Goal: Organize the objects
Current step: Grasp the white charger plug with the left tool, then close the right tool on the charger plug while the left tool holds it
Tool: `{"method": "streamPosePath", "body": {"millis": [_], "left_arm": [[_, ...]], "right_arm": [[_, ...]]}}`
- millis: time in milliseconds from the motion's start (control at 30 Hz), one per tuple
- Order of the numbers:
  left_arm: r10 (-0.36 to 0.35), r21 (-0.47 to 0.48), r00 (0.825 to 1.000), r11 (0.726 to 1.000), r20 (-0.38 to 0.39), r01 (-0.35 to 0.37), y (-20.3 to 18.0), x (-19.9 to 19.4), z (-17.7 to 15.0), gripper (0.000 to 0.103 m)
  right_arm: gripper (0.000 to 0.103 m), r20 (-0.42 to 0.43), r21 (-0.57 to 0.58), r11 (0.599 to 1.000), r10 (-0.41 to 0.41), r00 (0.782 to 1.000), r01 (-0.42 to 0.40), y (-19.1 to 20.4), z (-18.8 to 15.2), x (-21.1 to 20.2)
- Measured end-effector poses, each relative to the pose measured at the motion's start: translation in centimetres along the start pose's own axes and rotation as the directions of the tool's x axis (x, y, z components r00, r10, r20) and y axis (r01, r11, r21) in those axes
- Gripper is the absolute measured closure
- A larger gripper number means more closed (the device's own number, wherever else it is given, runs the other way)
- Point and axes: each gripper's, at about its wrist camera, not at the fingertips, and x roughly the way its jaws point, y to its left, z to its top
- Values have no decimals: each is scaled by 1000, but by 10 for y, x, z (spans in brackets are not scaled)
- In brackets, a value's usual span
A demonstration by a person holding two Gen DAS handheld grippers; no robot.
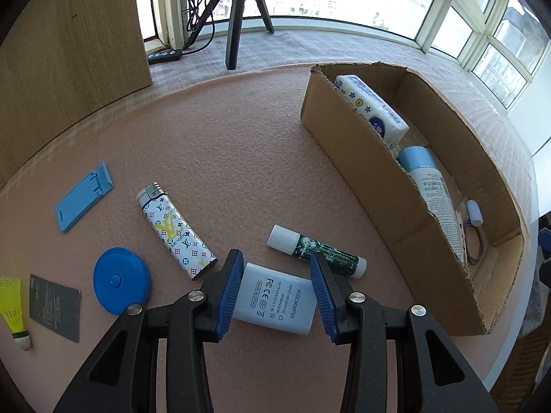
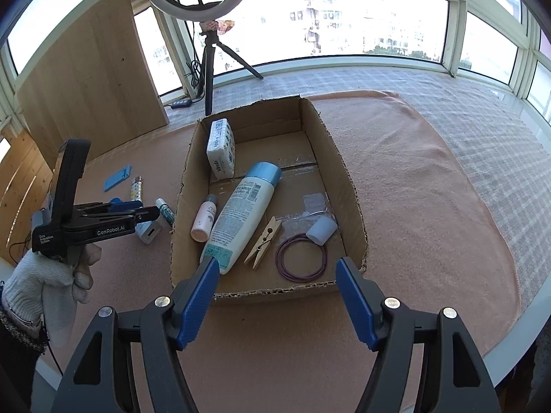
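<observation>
Pale-blue AC adapter (image 1: pixel 275 297) lies on the pink mat between the left gripper (image 1: pixel 275 287)'s narrowed pads, seemingly just short of contact, left of the cardboard box (image 1: pixel 365 172) it likely goes into, while the right gripper (image 2: pixel 277 296) hovers wide and empty at the box's near edge.

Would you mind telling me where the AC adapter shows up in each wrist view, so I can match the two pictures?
Left wrist view: the AC adapter lies low in the centre, label up, between the open left gripper's blue fingers.
Right wrist view: it sits at the left middle, beneath the left gripper's tips, port end facing the camera.
Shared landmark: the cardboard box, just right of the adapter in both.
</observation>
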Motion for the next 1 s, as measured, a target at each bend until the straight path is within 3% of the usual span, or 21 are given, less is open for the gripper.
{"method": "streamPosePath", "body": {"millis": [367,733,1000], "left_arm": [[-40,34,999,999,24,40,-6,-20,-40,63],[-111,72,993,991,27,109,-16,-50,-98,63],[-105,-97,991,989,77,113,13,-82,-135,62]], "right_arm": [[37,-7,-24,997,69,998,-70,25,1,0],[36,-47,-79,976,201,979,-204,71,-1,2],[36,-137,-167,928,312,940,-333,114,-2,15]]}}
